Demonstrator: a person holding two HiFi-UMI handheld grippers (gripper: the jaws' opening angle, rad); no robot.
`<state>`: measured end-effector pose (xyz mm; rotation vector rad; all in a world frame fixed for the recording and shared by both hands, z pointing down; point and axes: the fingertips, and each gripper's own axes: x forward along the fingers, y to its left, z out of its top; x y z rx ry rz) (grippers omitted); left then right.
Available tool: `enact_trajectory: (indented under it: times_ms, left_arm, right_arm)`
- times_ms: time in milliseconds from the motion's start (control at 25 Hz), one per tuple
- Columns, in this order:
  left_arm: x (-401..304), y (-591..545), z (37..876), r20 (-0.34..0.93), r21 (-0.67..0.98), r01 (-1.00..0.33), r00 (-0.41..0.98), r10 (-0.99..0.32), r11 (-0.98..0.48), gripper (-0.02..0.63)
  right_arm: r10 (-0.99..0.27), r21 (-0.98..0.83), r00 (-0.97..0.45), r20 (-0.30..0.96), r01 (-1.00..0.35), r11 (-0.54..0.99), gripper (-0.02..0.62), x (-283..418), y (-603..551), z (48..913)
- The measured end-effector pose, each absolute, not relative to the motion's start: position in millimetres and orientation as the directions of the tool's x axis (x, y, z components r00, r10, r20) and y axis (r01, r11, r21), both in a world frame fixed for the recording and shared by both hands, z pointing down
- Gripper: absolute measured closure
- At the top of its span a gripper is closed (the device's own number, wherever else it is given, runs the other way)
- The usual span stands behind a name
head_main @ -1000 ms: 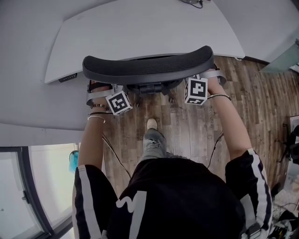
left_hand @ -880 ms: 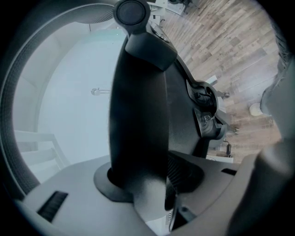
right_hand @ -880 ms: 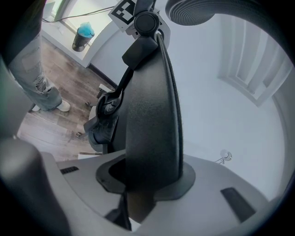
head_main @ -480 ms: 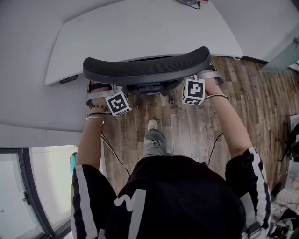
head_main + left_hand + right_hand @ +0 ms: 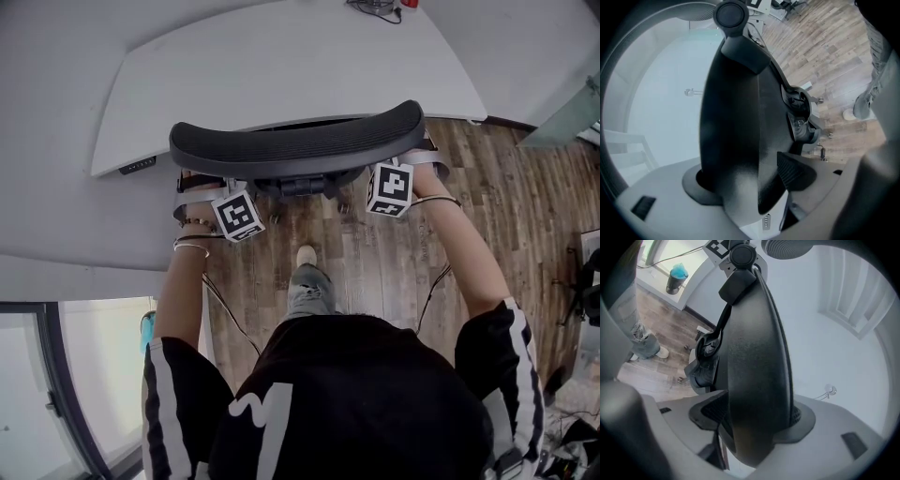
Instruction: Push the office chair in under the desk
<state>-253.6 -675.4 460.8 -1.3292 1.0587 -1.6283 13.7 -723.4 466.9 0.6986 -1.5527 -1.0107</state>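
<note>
The office chair's black backrest [image 5: 295,145] stands tucked against the front edge of the white desk [image 5: 281,66]. My left gripper [image 5: 199,185] is at the backrest's left end and my right gripper [image 5: 420,157] at its right end, their jaws hidden beneath it in the head view. In the left gripper view the backrest edge [image 5: 736,117] fills the gap of the left gripper [image 5: 745,180]. The right gripper [image 5: 754,416] likewise straddles the backrest [image 5: 757,357]. Both sets of jaws have just been opening, with the backrest between them and the pads no longer pressing it.
Wood floor [image 5: 394,253] lies under the chair, with my shoe [image 5: 306,251] just behind it and cables [image 5: 230,314] trailing left. A control panel [image 5: 138,166] sits on the desk's front edge. A window runs along the lower left. A blue-topped bin [image 5: 676,277] stands by the wall.
The chair back and both hands keep their places against the desk. Only the head view itself has drifted slightly.
</note>
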Motion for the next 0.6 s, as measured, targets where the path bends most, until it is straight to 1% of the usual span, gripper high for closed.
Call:
enact_trajectory:
  times_ms: [120,320,600]
  left_arm:
    - [-260.0,-677.2,457.6,0.339,-0.936,0.044,-0.171,-0.925,-0.351,0.271]
    - [-278.5,-671.5,456.7,0.344,-0.938,-0.018,-0.201,-0.917,-0.347,0.259]
    - [-295.2,-653.6,439.2,0.273,-0.962,-0.067,-0.2,-0.941,-0.265,0.258]
  right_arm:
    - [-0.857,0.883,-0.215,0.468,0.072,0.464,0.311,17.1,-727.3,464.4]
    - [-0.859,0.882,-0.209,0.467,0.045,0.469,0.308,30.1,-725.0,462.1]
    - [-0.874,0.896,-0.225,0.431,-0.009,0.444,0.308,44.9,-716.0,452.8]
